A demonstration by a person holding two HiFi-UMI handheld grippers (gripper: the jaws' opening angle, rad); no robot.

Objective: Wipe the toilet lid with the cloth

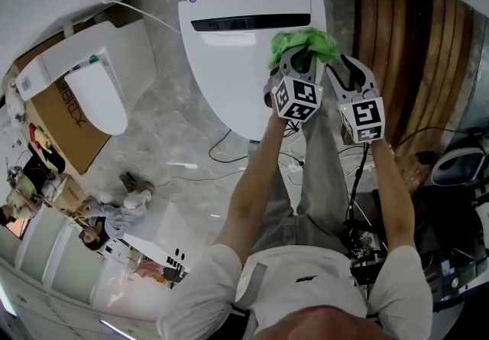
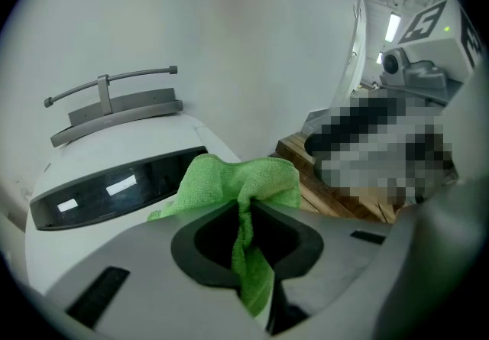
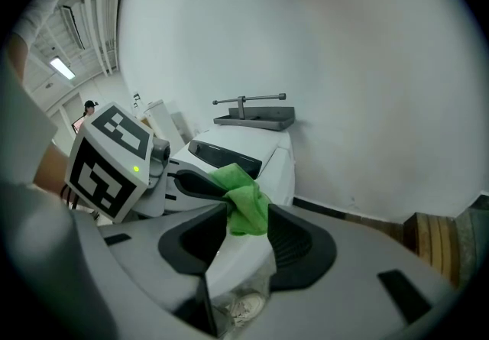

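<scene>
- Cloth (image 1: 302, 46) pinched in my left claw (image 1: 300, 65), at the right edge of the toilet lid (image 1: 229, 56).
- Right claw (image 1: 344, 75) gapes empty alongside.
- Wiping seems mostly left.

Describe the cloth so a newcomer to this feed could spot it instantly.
Find the large white toilet lid at the top centre of the head view. Near its right edge, the left gripper has its jaws shut on a bunched cloth. Its bright green colour stands out from the white lid and the grey jaws.
</scene>
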